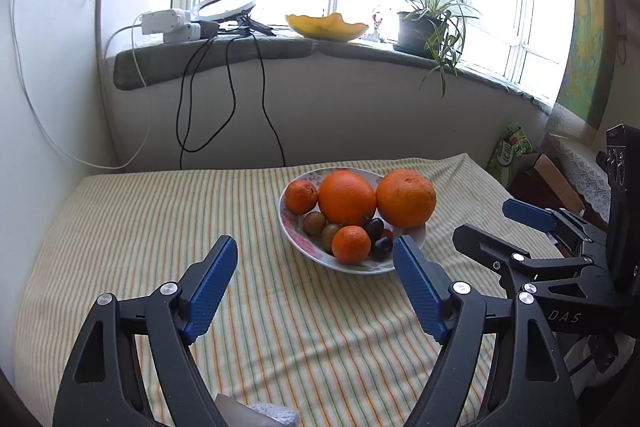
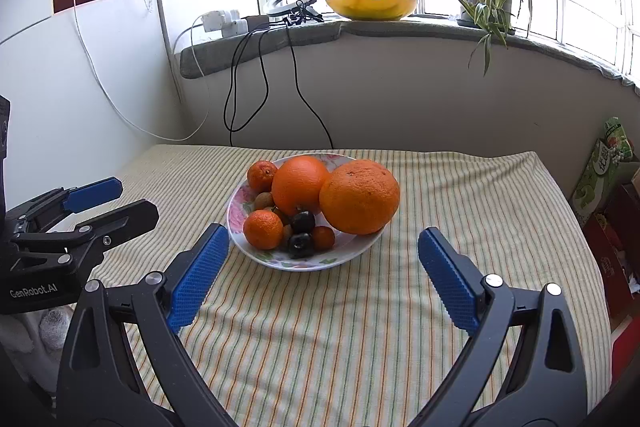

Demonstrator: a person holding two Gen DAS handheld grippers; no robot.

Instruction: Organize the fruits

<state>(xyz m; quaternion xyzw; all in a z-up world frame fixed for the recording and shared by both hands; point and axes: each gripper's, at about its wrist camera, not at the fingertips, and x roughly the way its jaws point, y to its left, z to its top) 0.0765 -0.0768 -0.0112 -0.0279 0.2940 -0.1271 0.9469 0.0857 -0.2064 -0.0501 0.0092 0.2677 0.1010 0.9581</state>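
Fruit piled in floral plate point(image 2: 352, 251) mid-table: two big oranges point(image 2: 359, 197), small mandarins point(image 2: 263, 229), dark plums point(image 2: 300, 245). Right big orange overhangs the plate's rim, likely to roll; probably heavy, firm, waxy, so grip across its widest part. Plums likely soft, bruise easily. Left gripper point(image 1: 316, 277) and right gripper point(image 2: 323, 259) both spread wide, empty, near side of plate on striped cloth point(image 2: 360, 327).

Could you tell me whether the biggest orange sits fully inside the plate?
No. The biggest orange rests on the plate's right rim, bulging out over its edge.
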